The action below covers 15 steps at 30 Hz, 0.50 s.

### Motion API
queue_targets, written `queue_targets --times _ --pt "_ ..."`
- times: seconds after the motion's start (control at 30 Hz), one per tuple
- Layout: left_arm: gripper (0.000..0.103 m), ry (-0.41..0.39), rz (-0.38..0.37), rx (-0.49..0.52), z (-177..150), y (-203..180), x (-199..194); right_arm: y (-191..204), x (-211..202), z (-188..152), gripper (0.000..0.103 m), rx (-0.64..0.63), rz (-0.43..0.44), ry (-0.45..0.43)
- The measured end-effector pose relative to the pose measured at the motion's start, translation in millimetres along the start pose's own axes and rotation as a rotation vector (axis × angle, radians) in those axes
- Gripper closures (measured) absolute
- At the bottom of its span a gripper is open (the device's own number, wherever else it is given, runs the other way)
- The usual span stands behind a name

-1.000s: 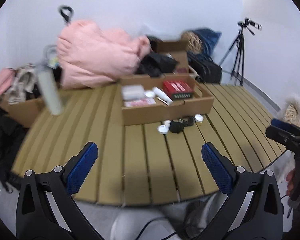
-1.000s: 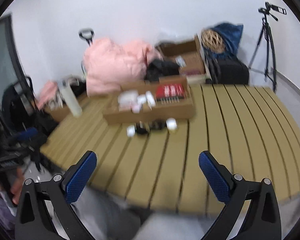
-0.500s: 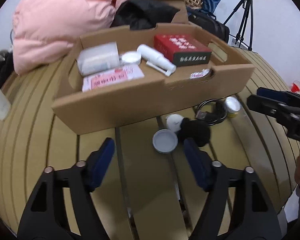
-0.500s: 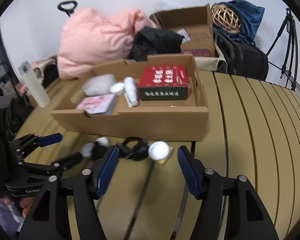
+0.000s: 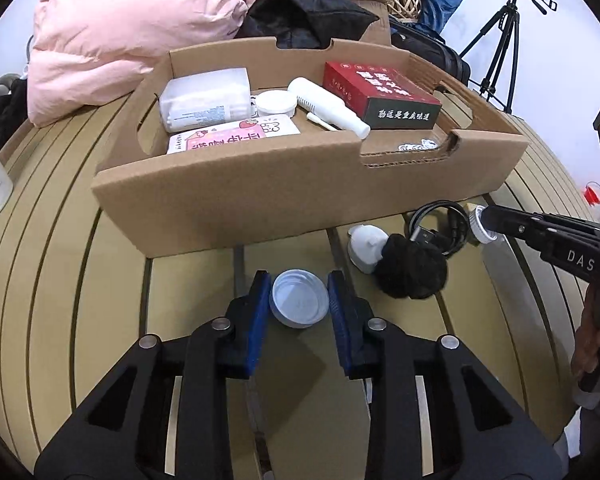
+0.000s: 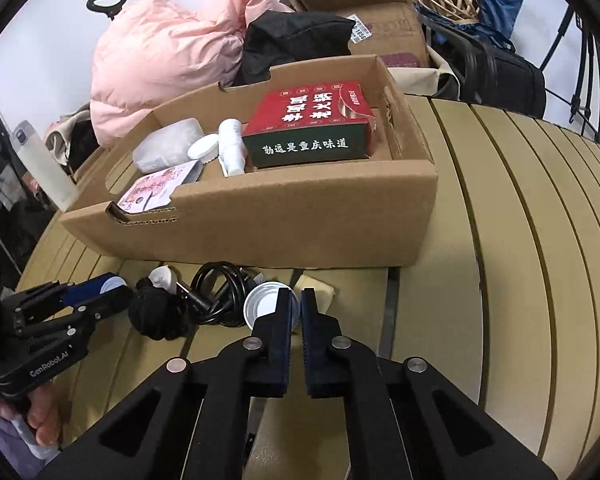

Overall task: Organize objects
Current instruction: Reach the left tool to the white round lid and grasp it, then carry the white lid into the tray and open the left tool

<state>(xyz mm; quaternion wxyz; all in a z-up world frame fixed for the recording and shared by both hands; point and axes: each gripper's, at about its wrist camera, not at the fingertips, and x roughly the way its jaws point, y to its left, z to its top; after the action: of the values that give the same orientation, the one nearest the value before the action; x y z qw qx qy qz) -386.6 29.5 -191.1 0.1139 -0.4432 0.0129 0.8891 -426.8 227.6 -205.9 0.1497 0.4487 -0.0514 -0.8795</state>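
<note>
A cardboard tray (image 5: pixel 236 200) (image 6: pixel 300 216) on the slatted table holds a red box (image 5: pixel 378 94), a white bottle (image 5: pixel 328 106), a tissue pack (image 5: pixel 204 98) and a pink packet (image 5: pixel 236 138). In front of it lie a small white-blue jar (image 5: pixel 299 299), a white plug (image 5: pixel 364 244), a black pom-pom (image 5: pixel 412 266), a coiled black cable (image 6: pixel 216 292) and a round white tin (image 6: pixel 262 304). My left gripper (image 5: pixel 299 300) is shut on the jar. My right gripper (image 6: pixel 294 312) is nearly closed, its jaws pinching the tin's rim.
A pink jacket (image 5: pixel 132 20), black clothing (image 5: pixel 300 16), another carton (image 6: pixel 380 20), bags and a tripod (image 5: pixel 500 36) lie behind the table. A white bottle (image 6: pixel 44 164) stands at the left edge. A yellow pad (image 6: pixel 316 292) lies under the tin.
Both grippers have moved forward and down to the loose items and closed: the left onto the small jar, the right onto the tin's rim.
</note>
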Motion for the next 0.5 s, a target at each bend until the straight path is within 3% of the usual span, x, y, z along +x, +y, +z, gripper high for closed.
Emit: queue_targets --times 0.2,0.33,0.5 --pt "0.078 -0.037 -0.063 -0.072 -13.8 2.2 -58.2 2.4 -46.9 -12.3 0.098 0.005 -0.003 -0.05" --pt "0.078 -0.091 -0.094 -0.095 -26.9 -7.3 -120.6 12.1 -95.0 -32.8 0.098 -0.003 0.007 -0.087" --pt "0.078 -0.111 -0.053 -0.121 -45.2 -21.5 -179.7 31.0 -152.8 -60.5 0.098 -0.027 0.02 -0.133"
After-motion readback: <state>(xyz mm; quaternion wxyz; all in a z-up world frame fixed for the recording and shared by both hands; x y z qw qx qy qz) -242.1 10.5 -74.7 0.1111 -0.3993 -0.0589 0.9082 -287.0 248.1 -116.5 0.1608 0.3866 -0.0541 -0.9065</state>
